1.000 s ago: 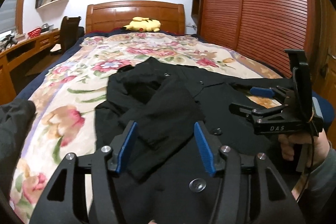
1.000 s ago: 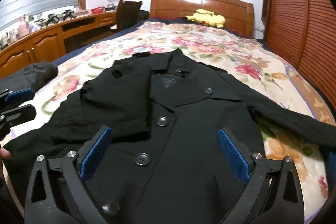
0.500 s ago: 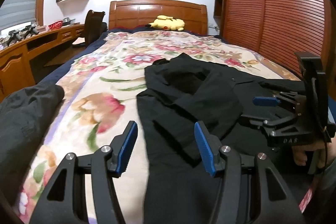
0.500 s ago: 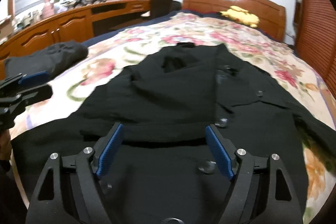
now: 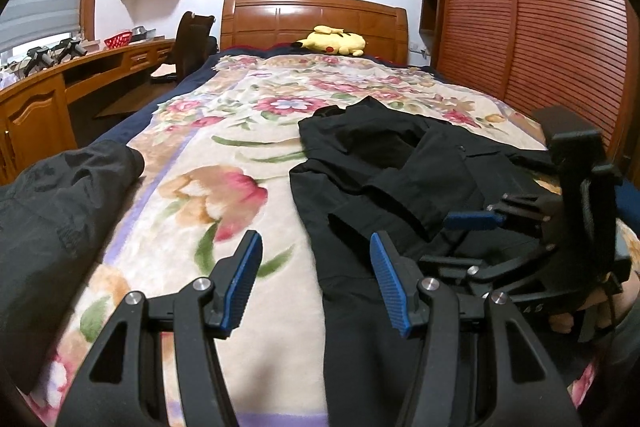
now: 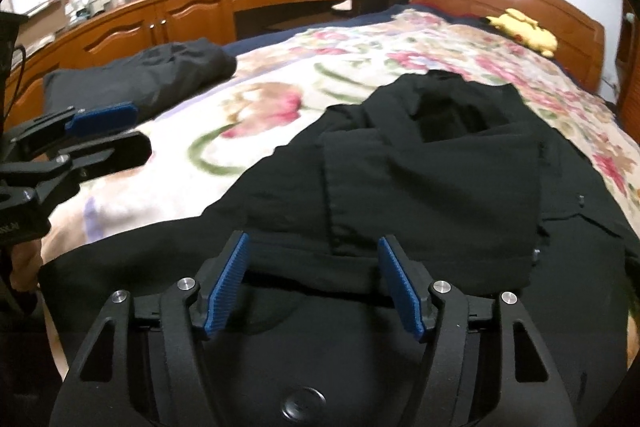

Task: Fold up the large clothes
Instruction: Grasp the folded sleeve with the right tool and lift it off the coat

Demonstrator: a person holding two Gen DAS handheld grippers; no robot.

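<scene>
While the black coat [image 6: 400, 195] lies face up on the right half of the bed [image 5: 224, 131], one sleeve already folded across its chest, both tongs hover low over its near end. The right gripper [image 6: 314, 283] has just been closing its jaws, yet they stand apart with the sleeve's cuff edge between them and no pad pressing cloth. The left gripper [image 5: 316, 283] is half open too, empty, straddling the coat's left side edge where black cloth meets the floral blanket.

This looks like thick, buttoned cloth: soft and limp, fairly heavy for a garment, not slippery, nothing fragile. It'll sag and drag when lifted, so a pinch through a doubled layer at the hem or side seam should hold best; buttons are worth avoiding.

Room to work? Plenty towards the headboard and across the bare blanket on the left. A second dark garment [image 5: 56, 211] sits at the bed's left edge, well apart. On the right the coat runs close to the bed's edge near the wardrobe [image 5: 552, 27], so there's less slack that side.
</scene>
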